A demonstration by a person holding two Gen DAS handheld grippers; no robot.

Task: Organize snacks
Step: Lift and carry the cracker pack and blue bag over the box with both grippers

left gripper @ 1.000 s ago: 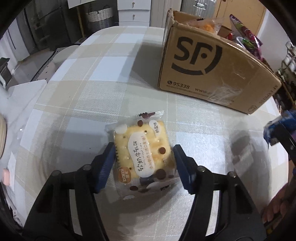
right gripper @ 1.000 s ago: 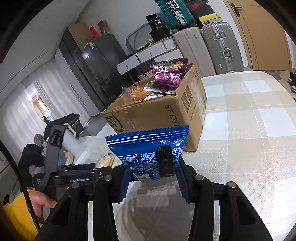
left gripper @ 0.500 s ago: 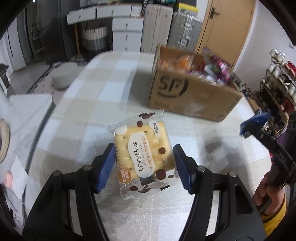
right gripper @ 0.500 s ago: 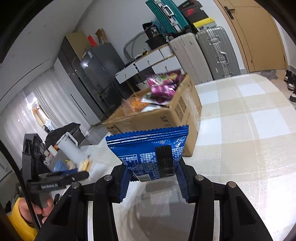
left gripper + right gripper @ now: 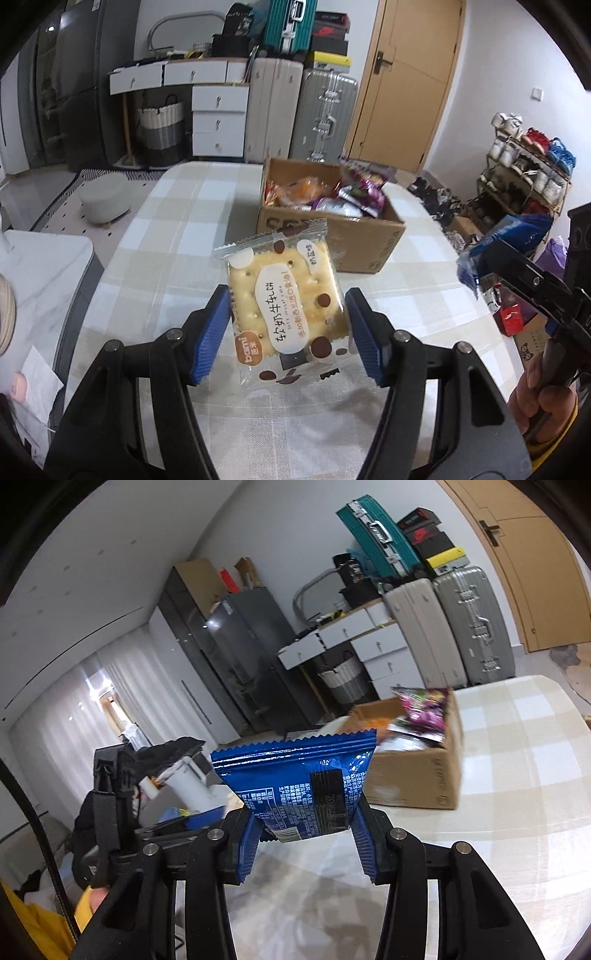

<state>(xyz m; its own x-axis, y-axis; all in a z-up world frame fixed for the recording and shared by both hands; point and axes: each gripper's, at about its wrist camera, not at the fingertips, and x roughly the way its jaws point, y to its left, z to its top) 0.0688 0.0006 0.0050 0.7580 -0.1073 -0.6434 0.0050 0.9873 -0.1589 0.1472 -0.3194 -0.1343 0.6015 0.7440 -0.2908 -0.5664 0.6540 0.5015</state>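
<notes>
While each tool clamps one snack, the left tool (image 5: 288,325) a cracker pack (image 5: 286,295) and the right tool (image 5: 306,834) a blue packet (image 5: 295,779), both remain short of the half-filled box (image 5: 354,236) ahead.

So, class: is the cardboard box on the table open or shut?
Open: the cardboard box has no top covering it, and snack packets show inside.

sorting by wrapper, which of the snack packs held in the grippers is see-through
The cracker pack in the left gripper: its clear wrapper shows the square cracker inside. The blue packet in the right gripper is opaque foil.
</notes>
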